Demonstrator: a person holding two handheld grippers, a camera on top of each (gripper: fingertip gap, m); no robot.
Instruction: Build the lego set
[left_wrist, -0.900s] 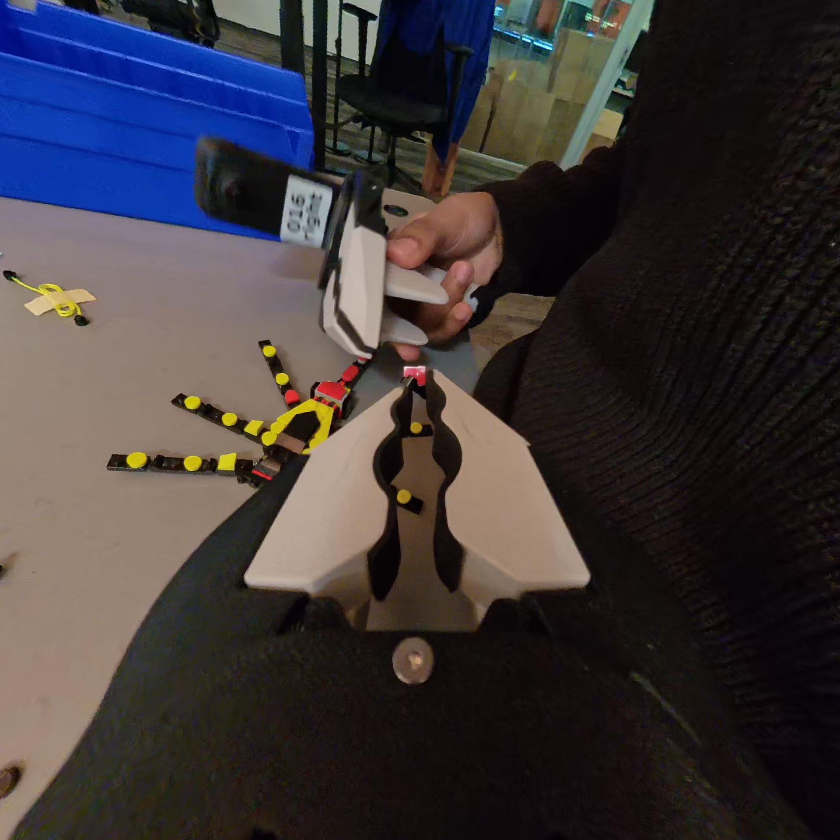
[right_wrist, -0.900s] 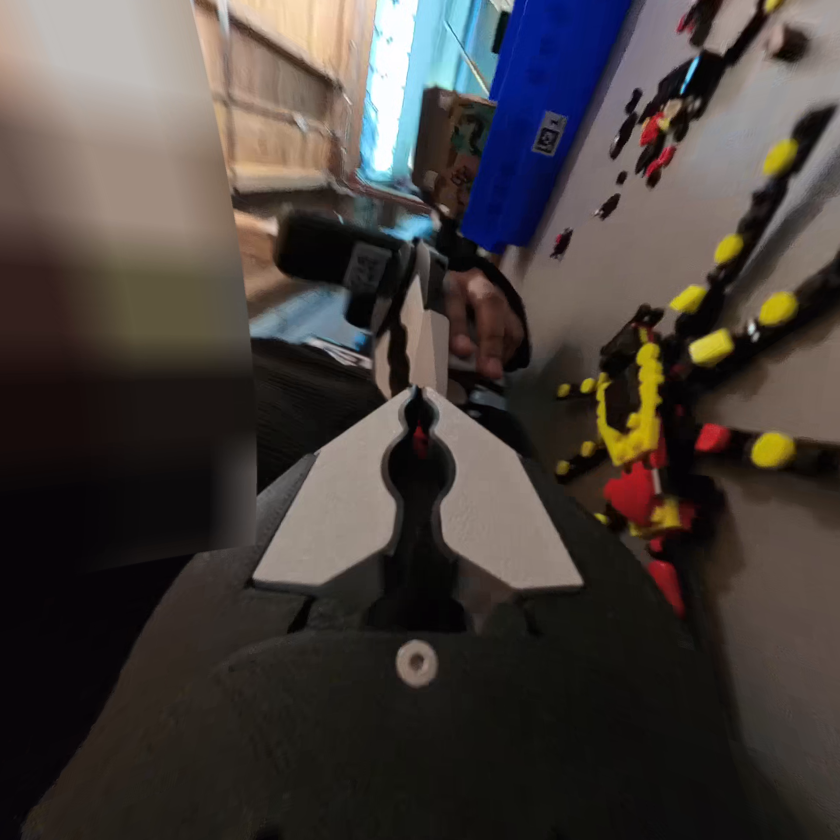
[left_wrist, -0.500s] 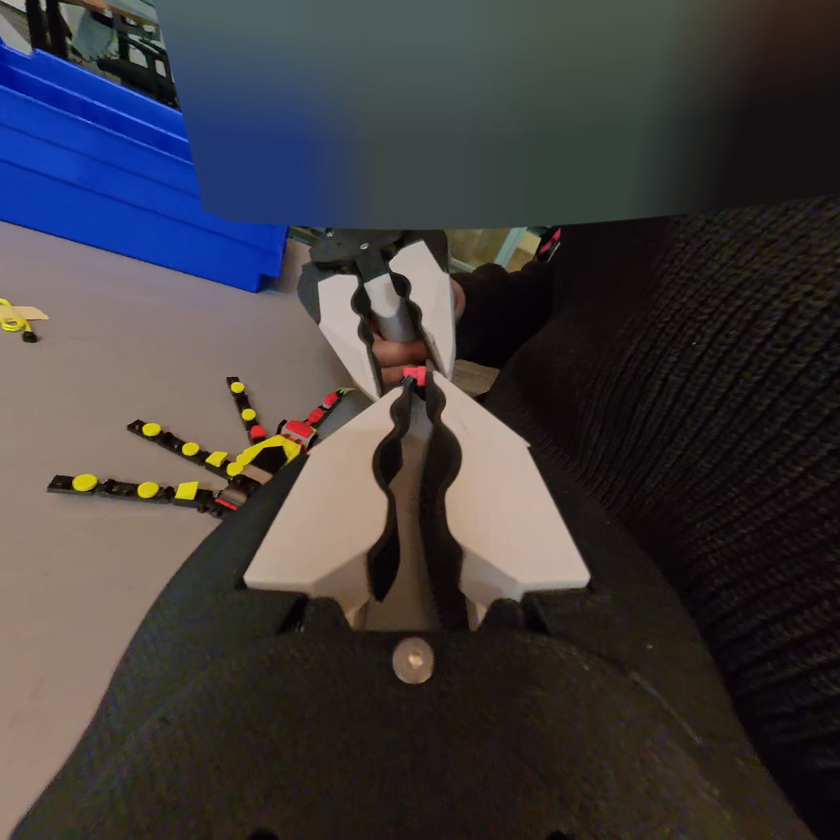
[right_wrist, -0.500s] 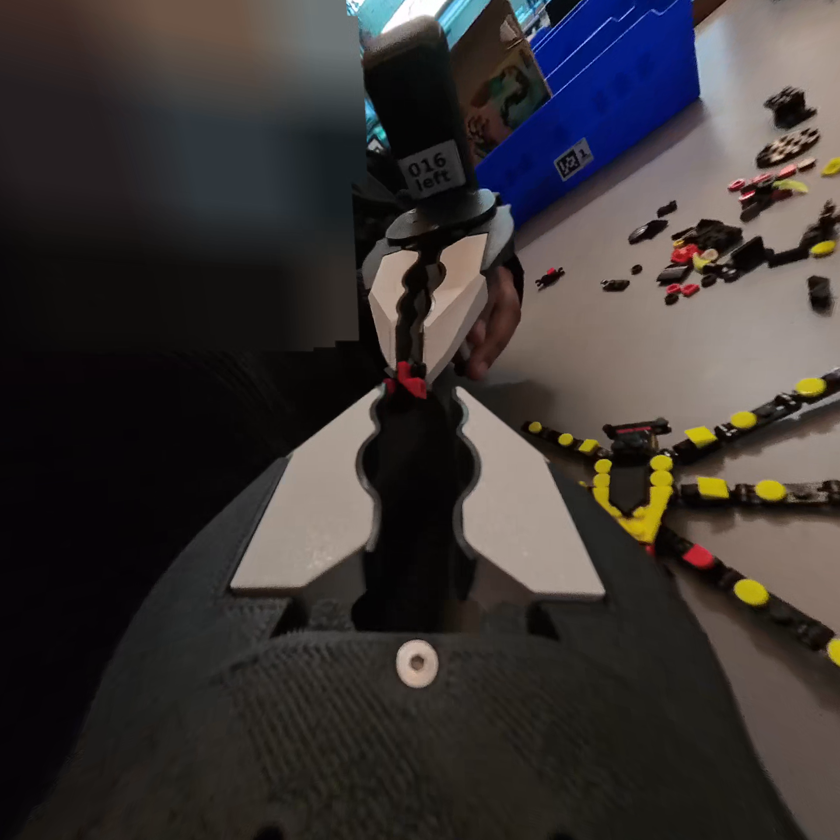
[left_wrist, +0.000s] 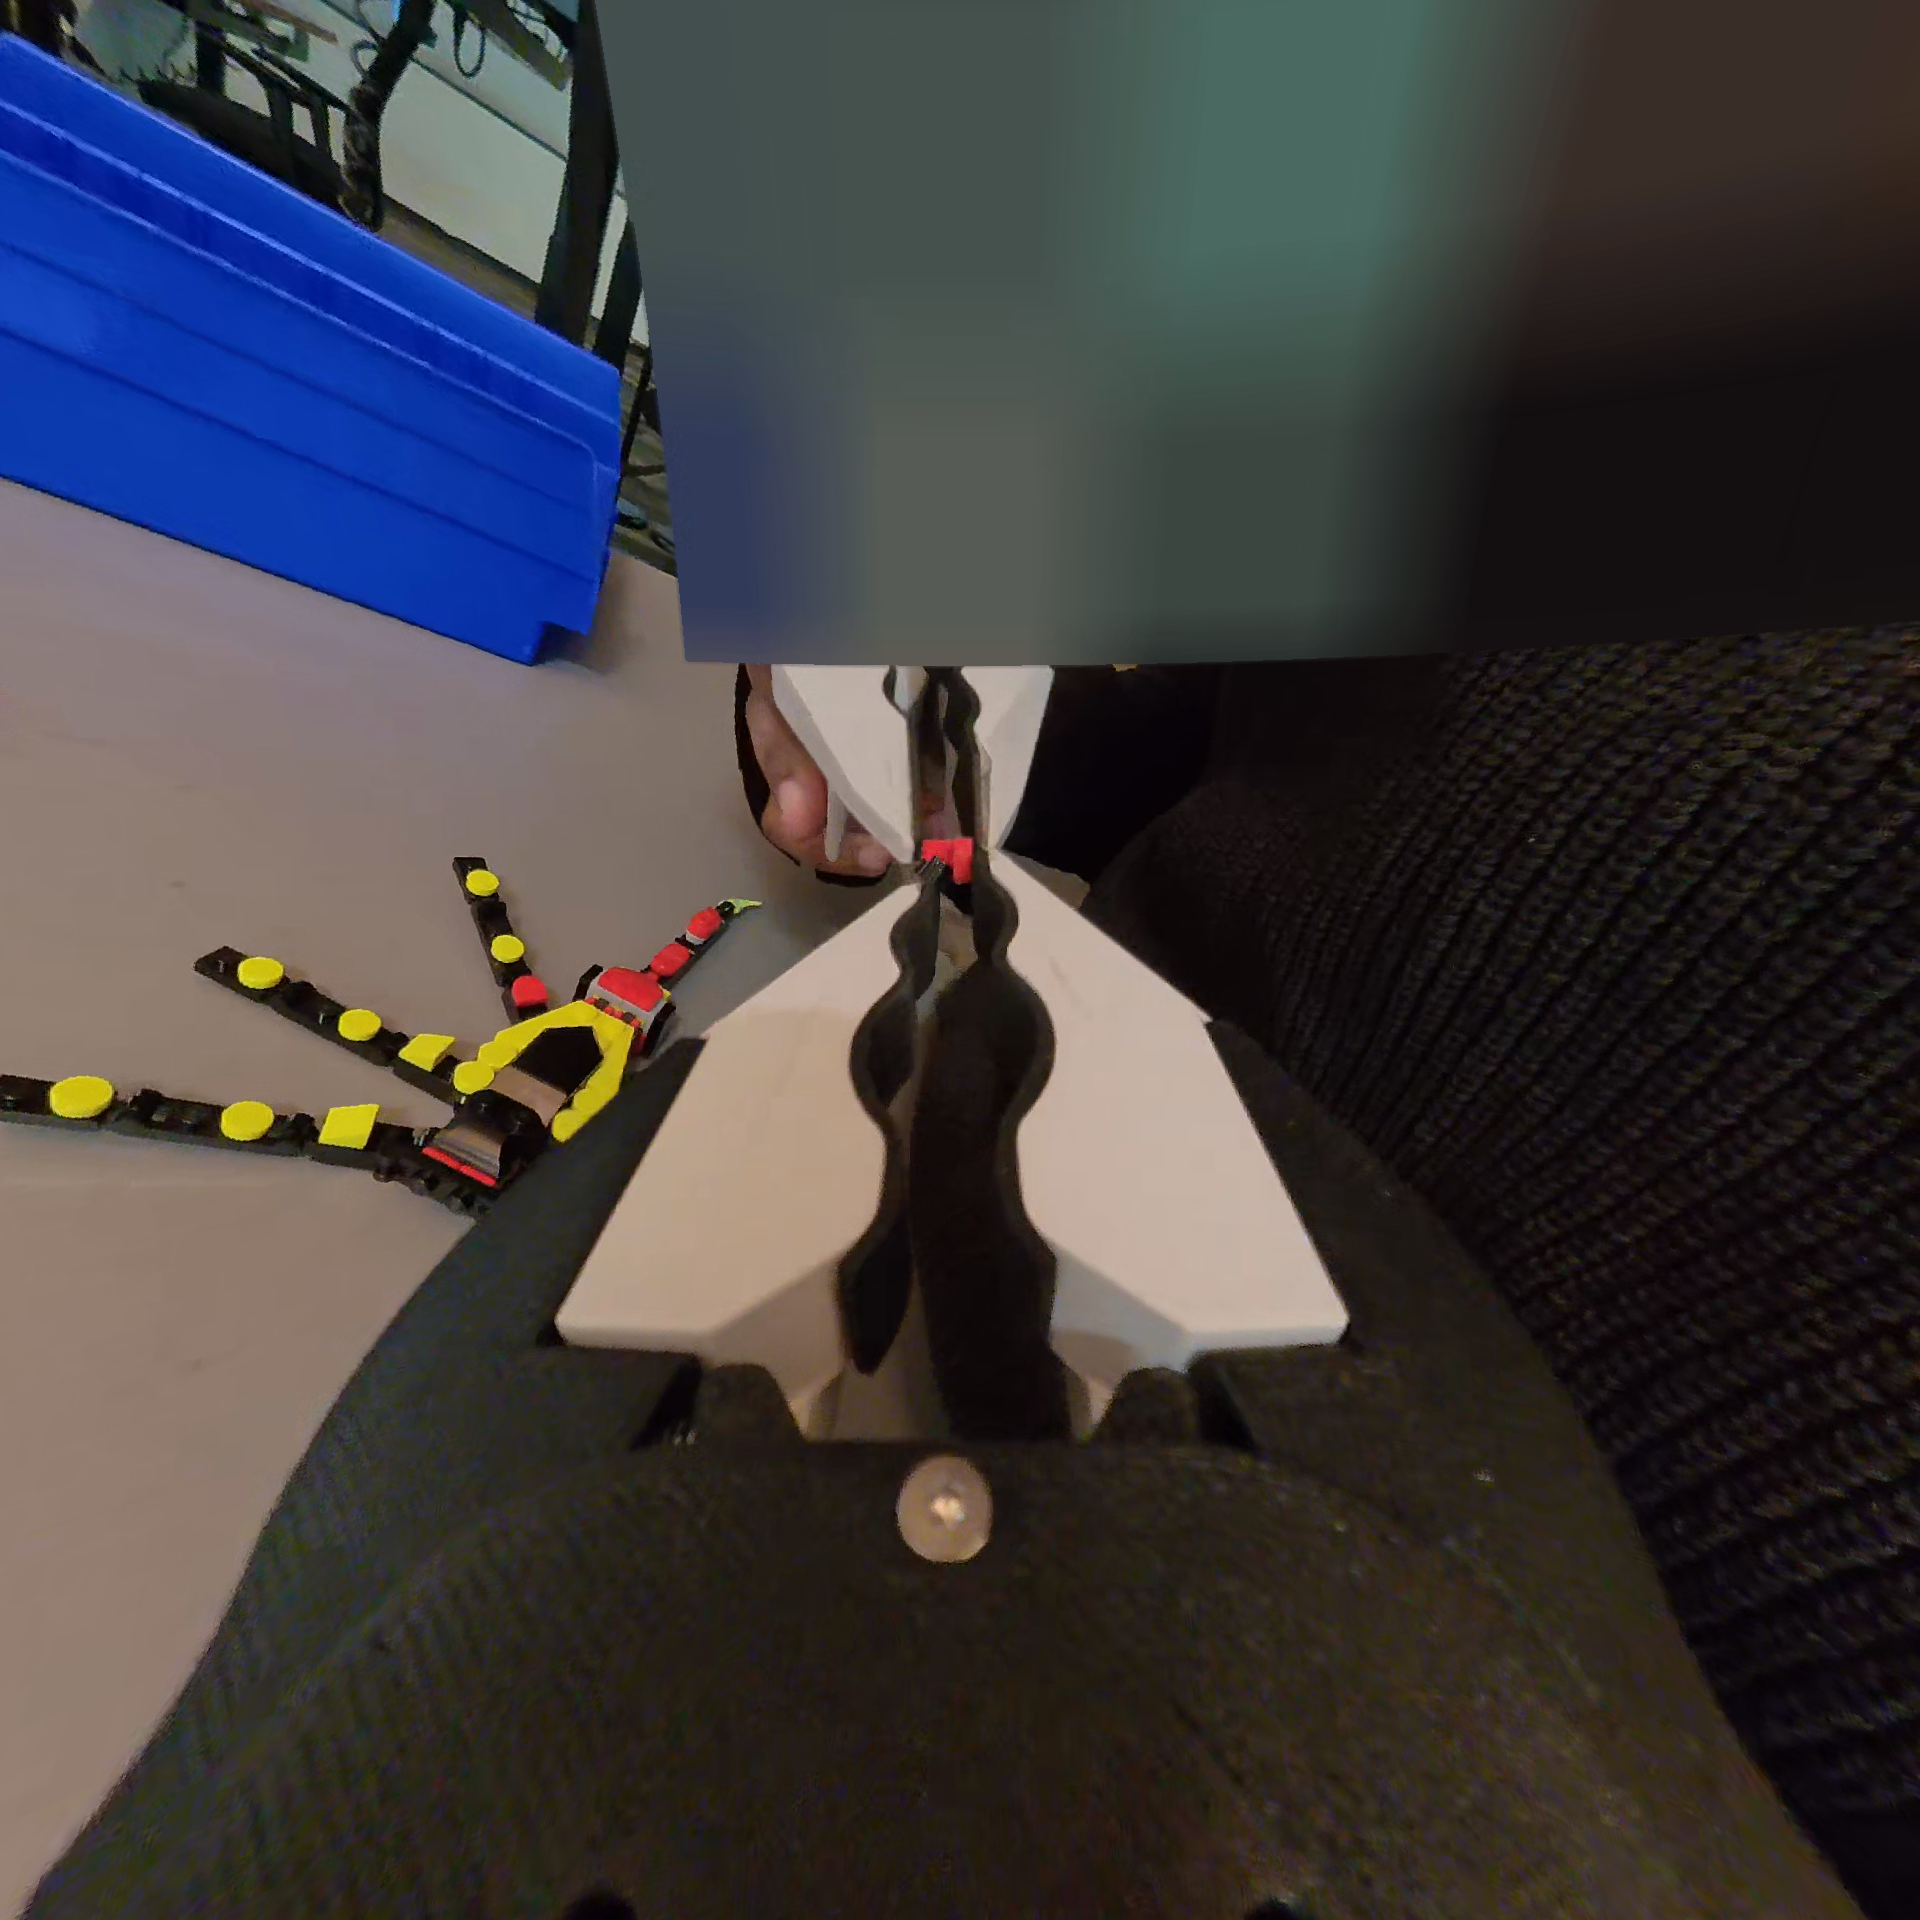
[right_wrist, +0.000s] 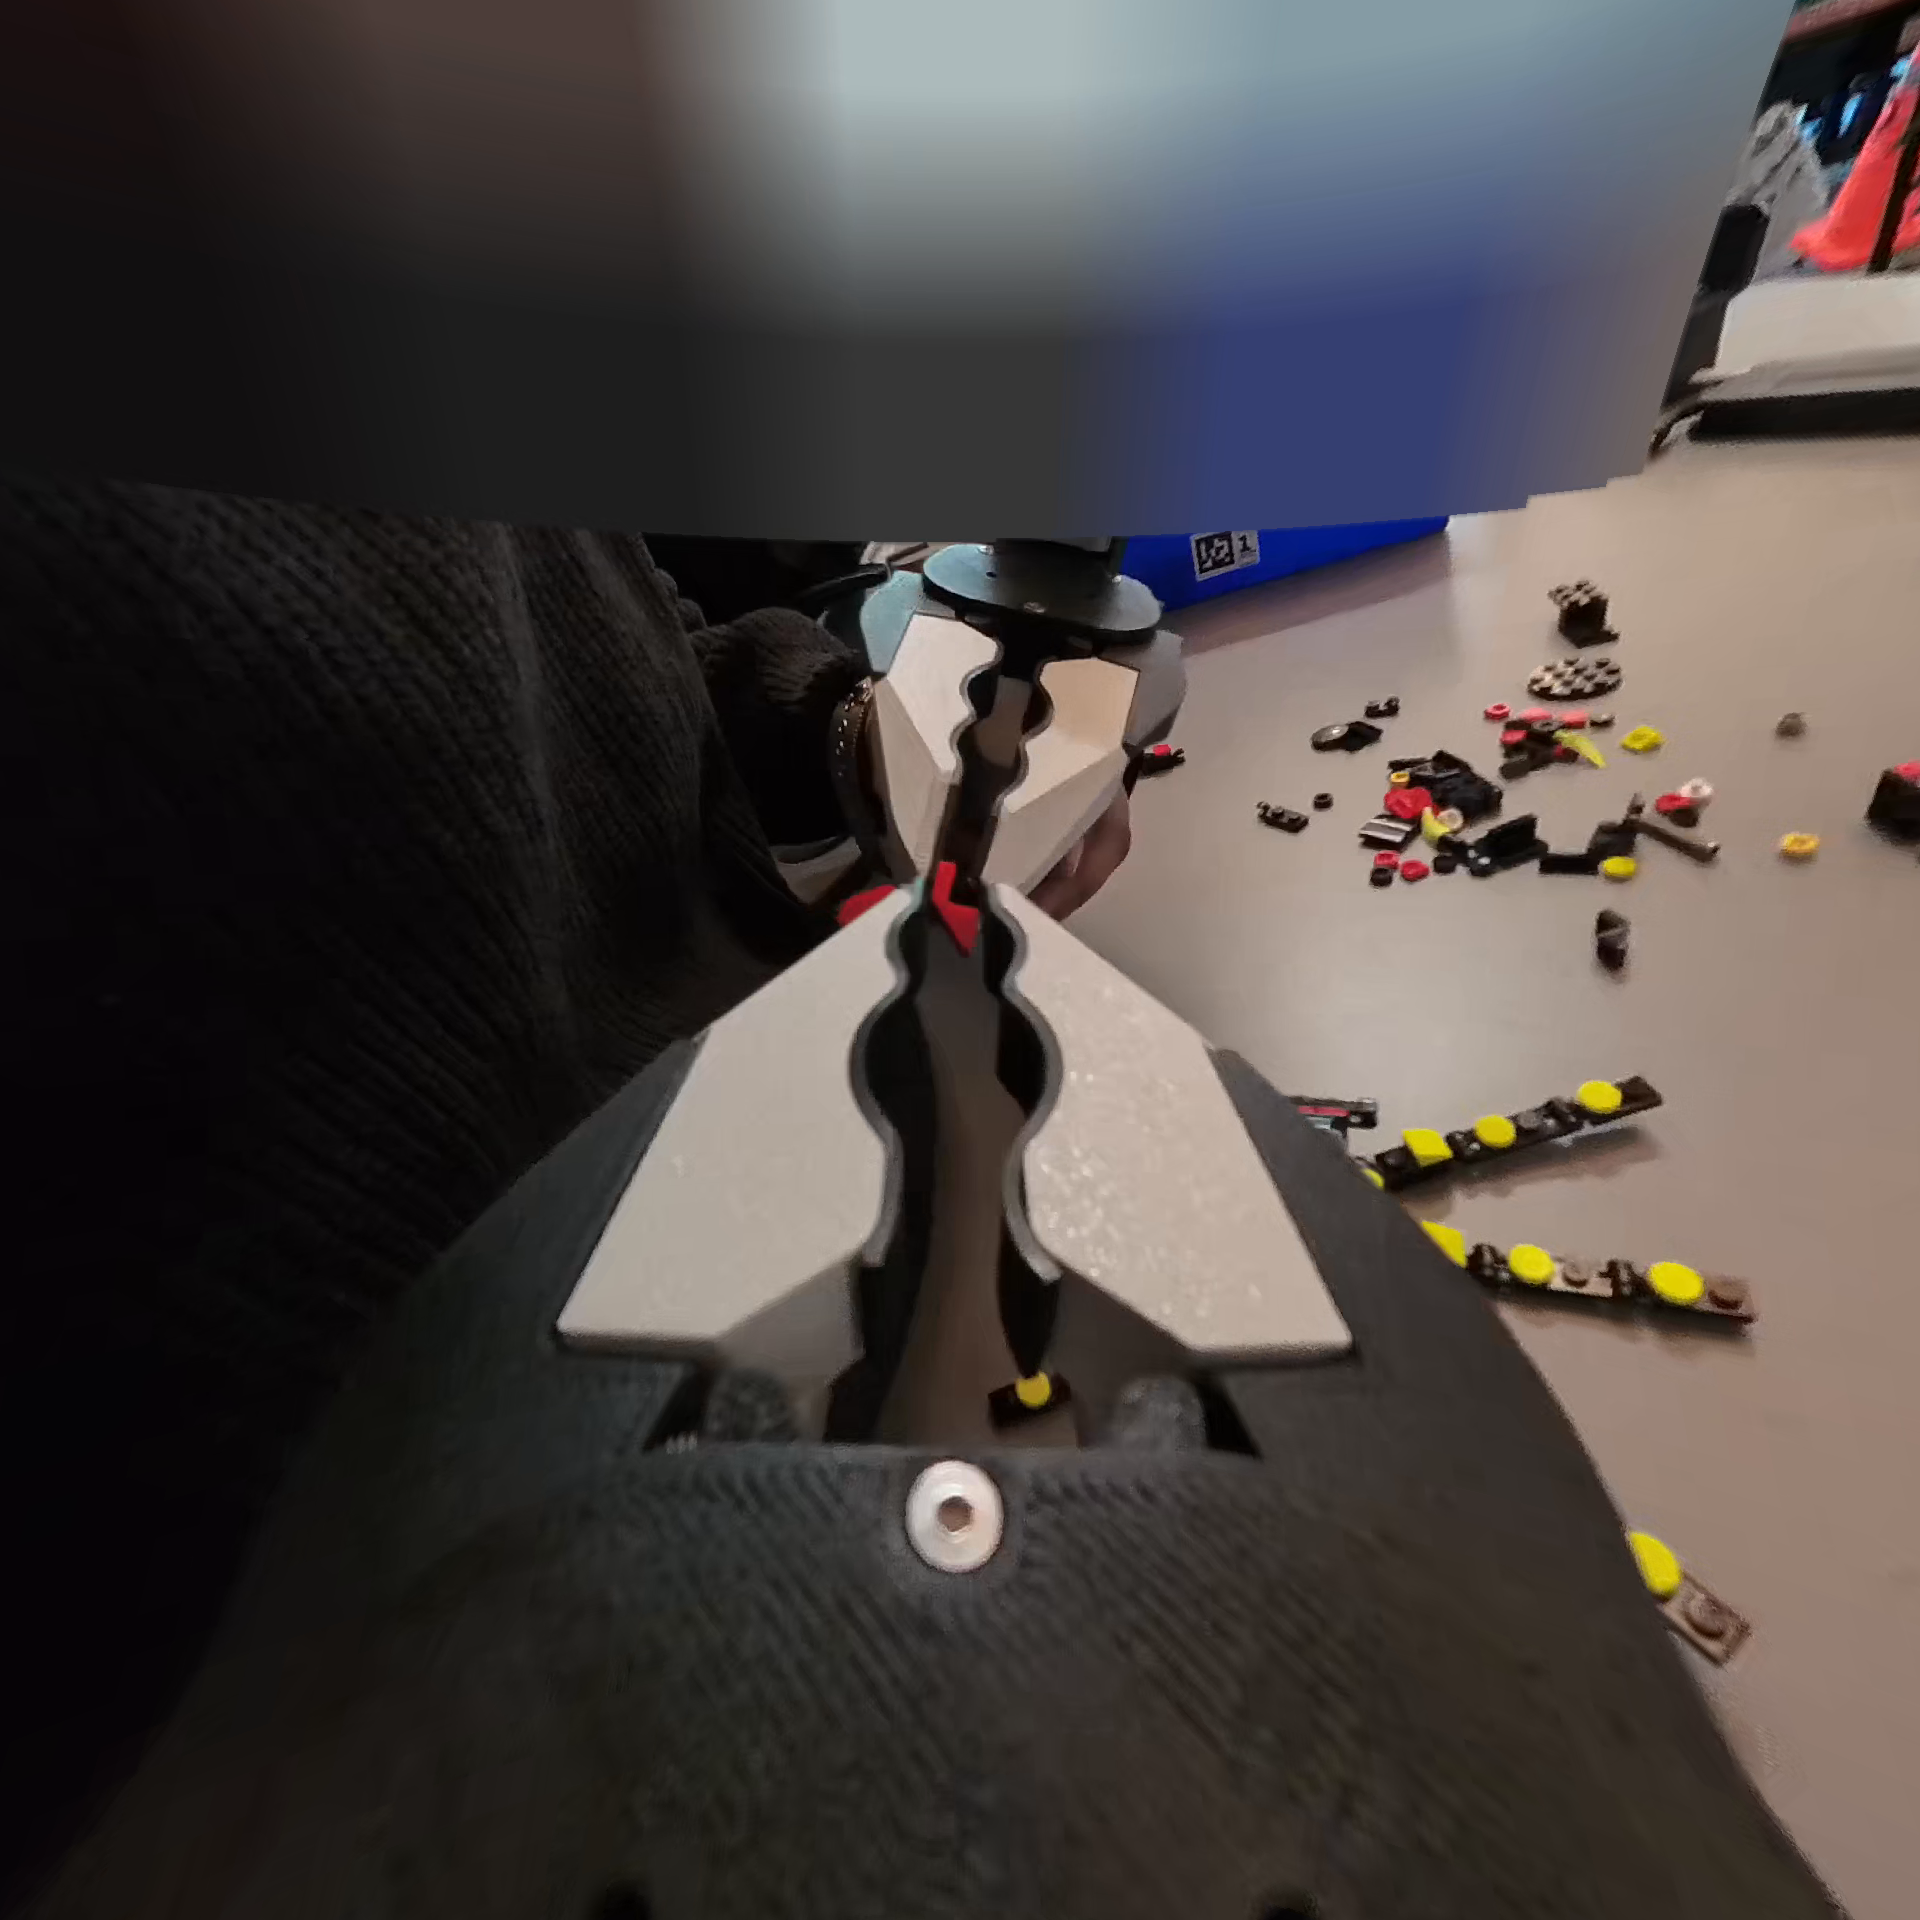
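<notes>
My left gripper (left_wrist: 940, 896) is shut on a small red lego piece (left_wrist: 948, 858) at its tips, held in the air in front of a person in a black sweater. My right gripper (right_wrist: 948, 914) is shut on a small red piece (right_wrist: 954, 906) too. The two grippers meet tip to tip, with the red pieces touching. The right gripper shows head-on in the left wrist view (left_wrist: 940, 821), and the left gripper shows head-on in the right wrist view (right_wrist: 971, 831). The black, yellow and red lego model (left_wrist: 540, 1060) with long studded legs (right_wrist: 1507, 1132) lies on the grey table.
A blue bin (left_wrist: 291, 395) stands at the table's far side and also shows in the right wrist view (right_wrist: 1278, 551). A scatter of loose black, red and yellow pieces (right_wrist: 1507, 800) lies beyond the model's legs. A black sweater (left_wrist: 1558, 1039) fills the side near the grippers. My left and right fingertips are right by each other.
Both grippers have turned to face each other and closed the gap. Their tips, which were apart, now meet with the red pieces together.
</notes>
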